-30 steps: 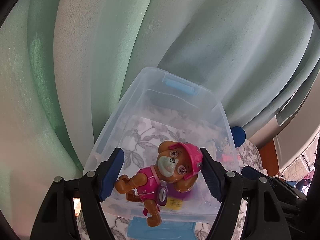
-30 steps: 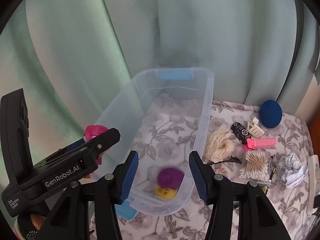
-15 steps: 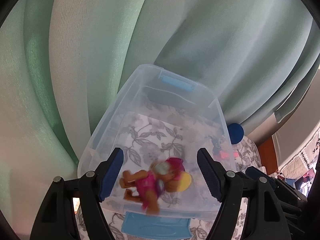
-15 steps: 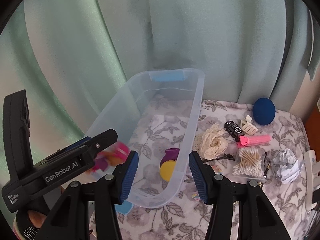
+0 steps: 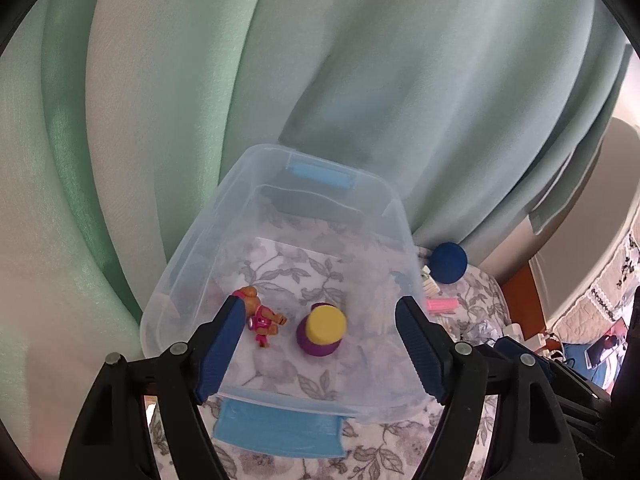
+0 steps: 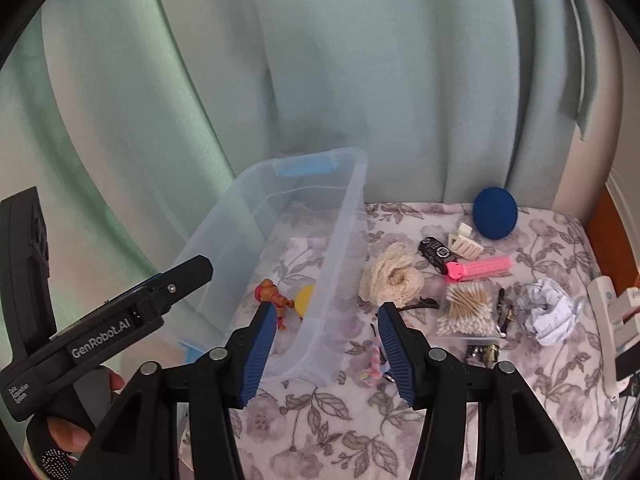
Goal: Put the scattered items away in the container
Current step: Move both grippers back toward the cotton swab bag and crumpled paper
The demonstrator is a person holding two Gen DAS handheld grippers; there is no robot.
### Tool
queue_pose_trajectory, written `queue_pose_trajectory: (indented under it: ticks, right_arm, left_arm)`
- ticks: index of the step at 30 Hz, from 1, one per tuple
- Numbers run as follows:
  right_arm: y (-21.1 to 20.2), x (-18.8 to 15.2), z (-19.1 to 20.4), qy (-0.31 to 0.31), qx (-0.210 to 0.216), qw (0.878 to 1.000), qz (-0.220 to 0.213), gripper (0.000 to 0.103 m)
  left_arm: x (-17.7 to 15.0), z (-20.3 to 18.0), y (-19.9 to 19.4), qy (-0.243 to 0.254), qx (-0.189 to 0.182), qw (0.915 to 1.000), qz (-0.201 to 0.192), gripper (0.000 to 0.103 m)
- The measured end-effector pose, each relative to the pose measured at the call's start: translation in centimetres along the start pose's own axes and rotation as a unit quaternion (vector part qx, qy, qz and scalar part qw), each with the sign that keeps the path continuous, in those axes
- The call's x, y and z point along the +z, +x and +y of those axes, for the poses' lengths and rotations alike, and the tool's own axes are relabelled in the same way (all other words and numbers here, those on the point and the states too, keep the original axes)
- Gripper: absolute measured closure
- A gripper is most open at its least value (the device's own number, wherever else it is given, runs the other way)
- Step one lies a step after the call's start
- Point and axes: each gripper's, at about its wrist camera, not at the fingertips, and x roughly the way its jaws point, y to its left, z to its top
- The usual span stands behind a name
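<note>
toy figure [image 5: 262, 316] in bin [image 5: 192, 268], both fingers open, empty; next: right gripper [image 6: 326, 344] grabs lace doily [image 6: 392, 280]

A pale green curtain [image 6: 320, 80] hung in broad folds behind everything. Below the curtain lay a floral cloth [image 6: 540, 380], grey blossoms and leaves on white, reaching right up to the curtain's hem. Right of the curtain's lower edge showed a strip of reddish-brown wood [image 6: 610, 240]. In the left wrist view a lit screen [image 5: 604, 352] glowed far right of the curtain, blurred.
</note>
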Motion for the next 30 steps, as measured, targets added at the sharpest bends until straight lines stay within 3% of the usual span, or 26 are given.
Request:
queue_pose_trajectory:
  ticks: [18,30]
  right_arm:
    - [-9.2,-2.1,-8.5,0.074,-0.022,0.994,-0.081,0.047]
    - [-14.2,-3.6,-14.1,0.124,-0.047,0.983,-0.125,0.047]
  left_arm:
    - [-1.5,-9.2,-5.2,0.085,-0.031,0.9955,-0.029,0.025]
    - [-3.5,-15.3,-6.1,0.134,-0.041,0.9897,-0.027,0.025]
